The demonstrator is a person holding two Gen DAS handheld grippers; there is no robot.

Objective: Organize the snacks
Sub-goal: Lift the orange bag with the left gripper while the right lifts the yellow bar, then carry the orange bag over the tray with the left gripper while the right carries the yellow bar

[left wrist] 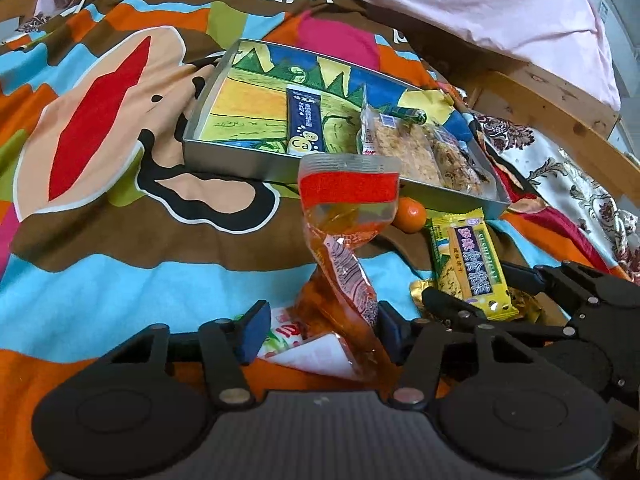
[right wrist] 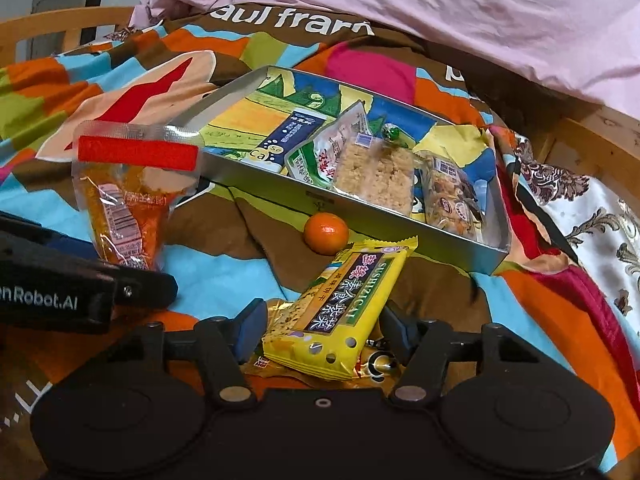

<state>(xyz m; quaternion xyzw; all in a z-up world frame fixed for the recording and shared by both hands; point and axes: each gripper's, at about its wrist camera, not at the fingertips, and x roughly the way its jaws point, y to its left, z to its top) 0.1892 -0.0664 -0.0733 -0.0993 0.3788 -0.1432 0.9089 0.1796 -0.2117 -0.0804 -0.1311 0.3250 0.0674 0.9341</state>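
A silver tin tray point(left wrist: 224, 160) point(right wrist: 256, 184) with a colourful drawn floor lies on the bedspread and holds a blue sachet point(left wrist: 302, 120), a rice-crisp bar point(right wrist: 374, 176) and other packets. My left gripper point(left wrist: 320, 326) is open around the lower part of an orange clear packet point(left wrist: 344, 276) with a red band, which stands tilted up; the same packet shows at left in the right wrist view point(right wrist: 128, 208). My right gripper point(right wrist: 322, 330) is open around a yellow seaweed snack bar point(right wrist: 344, 312) point(left wrist: 468, 264), which rests on a gold wrapper point(right wrist: 372, 364).
A small orange fruit point(right wrist: 326, 234) point(left wrist: 410, 214) lies on the bedspread just before the tray. A white and green packet point(left wrist: 296, 344) lies under the left gripper. A pink quilt point(right wrist: 440, 8) and a wooden bed rail point(left wrist: 560, 120) lie behind and right.
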